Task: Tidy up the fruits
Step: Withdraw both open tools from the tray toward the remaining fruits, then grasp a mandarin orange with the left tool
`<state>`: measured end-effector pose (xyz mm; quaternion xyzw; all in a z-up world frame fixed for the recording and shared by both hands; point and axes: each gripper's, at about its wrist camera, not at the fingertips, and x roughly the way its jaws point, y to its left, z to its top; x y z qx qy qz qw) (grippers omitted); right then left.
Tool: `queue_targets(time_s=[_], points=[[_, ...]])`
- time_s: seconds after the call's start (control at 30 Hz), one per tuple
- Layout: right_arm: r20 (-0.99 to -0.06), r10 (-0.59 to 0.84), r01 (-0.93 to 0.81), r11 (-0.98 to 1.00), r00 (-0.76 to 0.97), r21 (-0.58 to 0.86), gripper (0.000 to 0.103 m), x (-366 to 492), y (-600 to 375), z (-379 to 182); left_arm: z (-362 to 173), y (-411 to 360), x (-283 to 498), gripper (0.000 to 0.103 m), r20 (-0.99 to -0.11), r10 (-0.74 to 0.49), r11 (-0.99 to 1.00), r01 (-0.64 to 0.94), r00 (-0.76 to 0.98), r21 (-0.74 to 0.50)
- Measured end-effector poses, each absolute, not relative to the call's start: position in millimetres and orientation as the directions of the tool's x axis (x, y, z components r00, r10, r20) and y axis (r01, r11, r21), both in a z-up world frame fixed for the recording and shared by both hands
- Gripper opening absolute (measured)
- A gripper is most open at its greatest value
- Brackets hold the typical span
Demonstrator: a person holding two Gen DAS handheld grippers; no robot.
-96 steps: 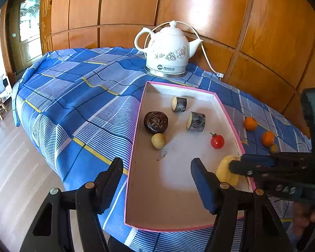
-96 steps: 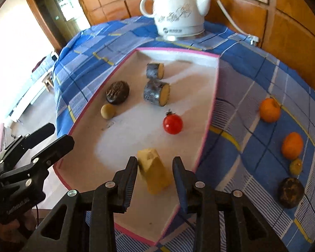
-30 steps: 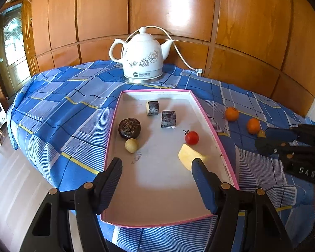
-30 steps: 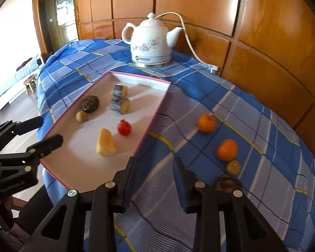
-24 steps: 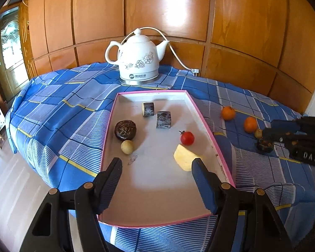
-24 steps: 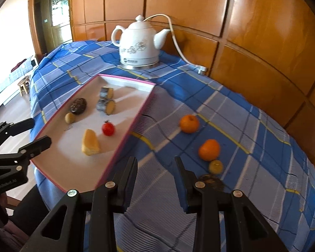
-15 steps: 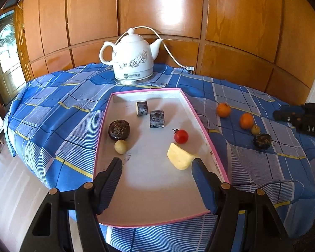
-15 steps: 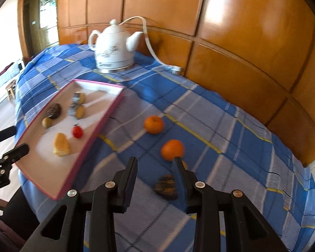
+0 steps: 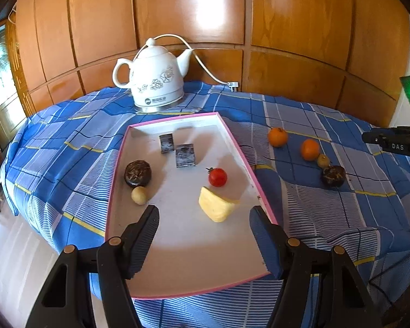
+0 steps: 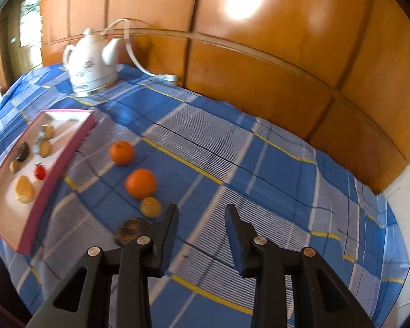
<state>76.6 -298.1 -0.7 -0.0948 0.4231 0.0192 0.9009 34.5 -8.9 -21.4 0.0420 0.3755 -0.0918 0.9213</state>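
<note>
A pink-rimmed white tray [image 9: 259, 191] holds a yellow wedge [image 9: 217, 207], a red tomato [image 9: 217, 176], two cut dark-skinned pieces [image 9: 185, 155], a dark round fruit [image 9: 137, 173] and a small tan ball [image 9: 139, 195]. On the cloth right of the tray lie two oranges [image 10: 140, 183], a small yellowish fruit [image 10: 151, 206] and a dark wrinkled fruit [image 10: 130, 231]. My left gripper [image 9: 205, 232] is open and empty over the tray's near end. My right gripper [image 10: 201, 222] is open and empty, above the cloth just right of the dark wrinkled fruit.
A white electric kettle [image 9: 155, 82] with a cord stands behind the tray against the wood-panelled wall. The blue checked cloth [image 10: 273, 177] covers the table, which drops off at its edges on the left and near side.
The right gripper let go of the yellow wedge in the tray, then swung right over the cloth toward the loose fruits. The left gripper pulled back slightly and stayed open.
</note>
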Motion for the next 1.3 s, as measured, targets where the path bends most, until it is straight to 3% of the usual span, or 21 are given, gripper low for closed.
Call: queue_targets(time_s=[0.3,0.9,1.3], points=[[-0.817,-0.017,0.005,1.0,0.576,-0.017,0.035,88.4,-337.4,-18.1,-24.2,-26.4,36.9,0.069,-0.715,-0.148,0.971,0.238,0.683,0.026],[-0.836,-0.067,0.1,0.995,0.544,-0.015,0.035,91.0,-353.7,-23.2,-19.4,-76.4,58.0,0.069,-0.735,-0.273,0.933,0.357,0.621,-0.045],[-0.836,-0.048,0.088,0.996,0.547,0.0,0.035,89.7,-351.5,-21.9,-22.3,-106.6,116.1,0.046,-0.773,-0.36,0.91,0.381,0.522,-0.166]])
